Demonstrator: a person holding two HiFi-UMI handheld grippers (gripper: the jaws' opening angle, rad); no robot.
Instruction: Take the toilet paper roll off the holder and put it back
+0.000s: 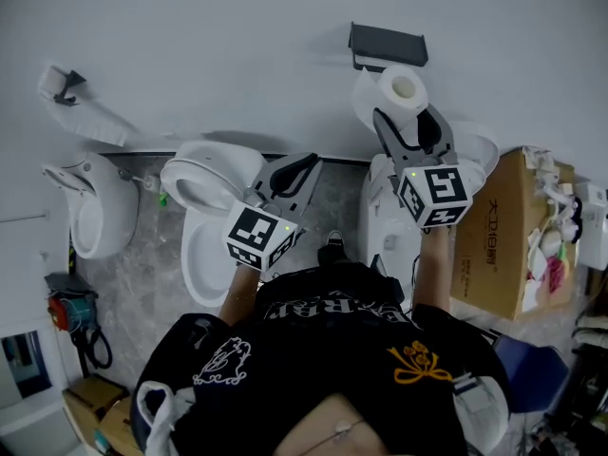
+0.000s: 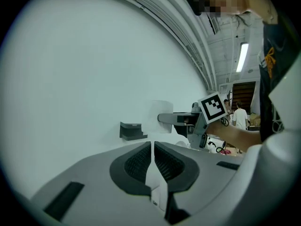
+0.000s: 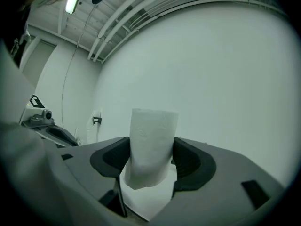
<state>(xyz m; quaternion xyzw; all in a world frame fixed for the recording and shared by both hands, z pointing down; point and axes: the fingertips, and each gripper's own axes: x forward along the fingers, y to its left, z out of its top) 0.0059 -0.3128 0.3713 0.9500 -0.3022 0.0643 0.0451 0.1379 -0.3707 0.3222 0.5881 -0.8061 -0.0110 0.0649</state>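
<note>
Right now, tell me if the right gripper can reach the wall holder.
Probably yes: the right gripper, shut on the toilet paper roll, is close to the holder in the head view, with nothing visible between them.

The toilet paper roll (image 3: 153, 140) is seen as soft, matt, embossed white paper. The holder (image 1: 387, 46) is finished in dark matt material. The right gripper (image 3: 151, 150) is moulded in smooth grey plastic, with dark matt pads (image 3: 189, 161). The toilet bowl (image 1: 231, 162) is glazed glossy white.

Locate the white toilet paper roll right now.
Head view, upper right: the white toilet paper roll is clamped between the jaws of the right gripper, just below the dark wall-mounted holder and clear of it.
</note>
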